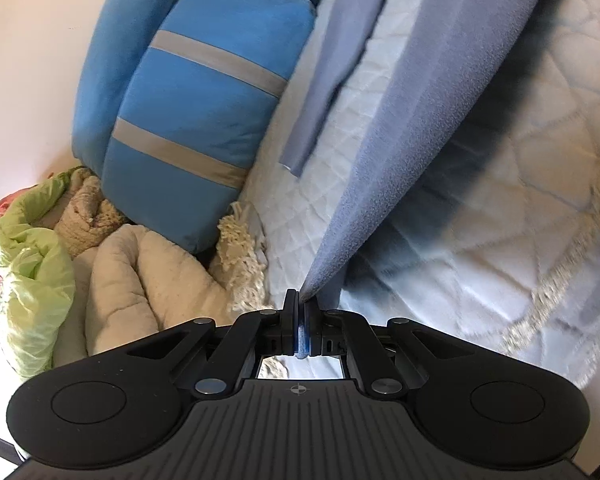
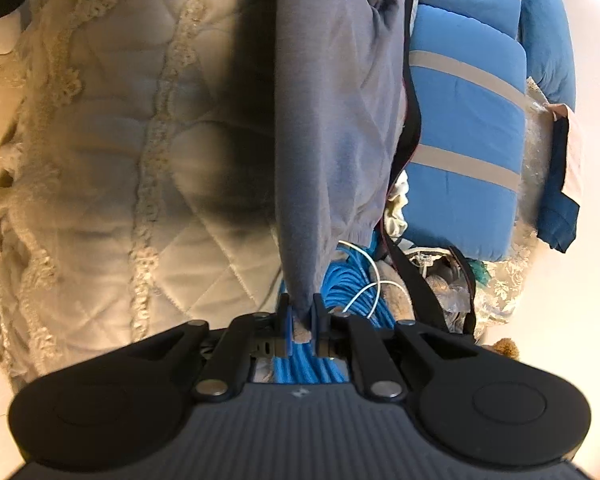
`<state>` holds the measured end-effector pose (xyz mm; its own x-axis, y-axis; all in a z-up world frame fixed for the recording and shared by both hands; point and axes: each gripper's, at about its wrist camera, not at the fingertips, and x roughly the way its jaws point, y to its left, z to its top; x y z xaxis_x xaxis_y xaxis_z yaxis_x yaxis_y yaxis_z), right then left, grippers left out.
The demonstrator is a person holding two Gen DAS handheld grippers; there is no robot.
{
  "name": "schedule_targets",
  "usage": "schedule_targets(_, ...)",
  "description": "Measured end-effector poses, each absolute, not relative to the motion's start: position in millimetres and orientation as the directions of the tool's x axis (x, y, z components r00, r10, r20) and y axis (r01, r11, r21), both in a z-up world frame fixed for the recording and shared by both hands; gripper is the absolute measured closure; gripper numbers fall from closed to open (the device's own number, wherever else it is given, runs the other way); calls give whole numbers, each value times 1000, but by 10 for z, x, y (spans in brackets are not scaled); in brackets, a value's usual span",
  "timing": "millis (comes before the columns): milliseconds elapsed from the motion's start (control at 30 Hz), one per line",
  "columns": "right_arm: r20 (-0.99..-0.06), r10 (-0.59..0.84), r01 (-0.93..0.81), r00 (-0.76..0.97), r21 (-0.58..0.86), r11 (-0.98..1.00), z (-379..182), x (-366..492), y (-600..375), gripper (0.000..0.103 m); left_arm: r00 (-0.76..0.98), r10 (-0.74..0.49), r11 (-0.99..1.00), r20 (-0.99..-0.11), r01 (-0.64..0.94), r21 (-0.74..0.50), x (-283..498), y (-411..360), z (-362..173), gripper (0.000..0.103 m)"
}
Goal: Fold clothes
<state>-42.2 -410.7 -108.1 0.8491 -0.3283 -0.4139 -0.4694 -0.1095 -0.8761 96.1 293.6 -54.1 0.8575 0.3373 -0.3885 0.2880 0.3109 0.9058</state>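
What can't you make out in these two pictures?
- Garment type: left view, top edge cuts it off.
- Quilt pattern: left view, motion blur.
- Things under the cables: right view, right gripper and garment hide them.
- Bag contents: left view, hidden by plastic.

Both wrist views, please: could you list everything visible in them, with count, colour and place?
Grey-blue knit garment: one, held up above the bed by both tools, one sleeve hanging.
White quilted bedspread with lace trim: one, under the garment.
Blue padded quilt with grey stripes: one, folded, at the bed's edge by the wall.
Cream fleece blanket: one, bunched beside the quilt.
Light green plastic bag: one, next to the blanket.
Blue coiled cable: one bundle, below the garment's hem.
White thin cord: one, over the coil.
Left tool: black, shut on the garment.
Right tool: black, blue pads, shut on the garment.
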Motion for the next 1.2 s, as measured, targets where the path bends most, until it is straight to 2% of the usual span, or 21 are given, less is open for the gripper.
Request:
schedule_targets(200, -459, -338, -515, 822, -852, -96, -1133, -522, -4086, 95, 859, 338, 317, -384, 280, 906, 921, 2979, -613, 100)
schedule_targets(500, -468, -348, -535, 812, -835, -127, -1350, -563, -4038, 95, 850, 348, 300, -394, 297, 906, 961, 3017, -776, 100)
schedule_targets(533, -463, -349, -529, 815, -841, -119, -1342, -561, -4035, 91, 852, 347, 299, -392, 296, 907, 960, 3021, -783, 99)
schedule_targets(567, -453, -346, -516, 821, -850, -112, -1329, -560, -4033, 73, 850, 359, 296, -386, 288, 911, 970, 3030, -794, 98)
schedule_targets(600, -451, -345, -507, 823, -857, -89, -1302, -553, -4036, 62, 844, 376, 301, -383, 280, 912, 980, 3045, -803, 98)
schedule_targets(633, -460, -347, -504, 818, -862, -46, -1256, -536, -4047, 43, 839, 385, 313, -385, 274, 909, 979, 3061, -798, 97)
schedule_targets(667, -470, -347, -501, 811, -866, 2, -1204, -522, -4060, 33, 833, 389, 332, -392, 270, 904, 971, 3082, -781, 92)
schedule_targets(700, -485, -346, -499, 803, -865, 52, -1144, -511, -4074, 18, 828, 390, 356, -404, 269, 895, 954, 3100, -749, 79)
schedule_targets(733, -506, -342, -502, 792, -858, 106, -1075, -496, -4093, 13, 822, 390, 379, -416, 269, 885, 936, 3118, -717, 68)
schedule_targets(767, -529, -337, -503, 779, -847, 169, -992, -470, -4116, 12, 816, 388, 404, -429, 267, 875, 918, 3138, -682, 48)
schedule_targets(800, -546, -335, -498, 768, -838, 225, -914, -435, -4137, 9, 812, 378, 439, -444, 266, 858, 900, 3165, -634, 38)
schedule_targets(900, -587, -323, -473, 743, -801, 368, -704, -312, -4209, 0, 791, 383, 504, -478, 255, 825, 899, 3236, -509, 33)
schedule_targets(1067, -622, -299, -350, 724, -705, 617, -405, -51, -4398, 0, 755, 378, 618, -536, 226, 753, 953, 3346, -199, 33)
schedule_targets(1200, -637, -275, -232, 720, -594, 770, -215, 145, -4567, 0, 759, 379, 663, -530, 177, 727, 1026, 3369, 65, 33)
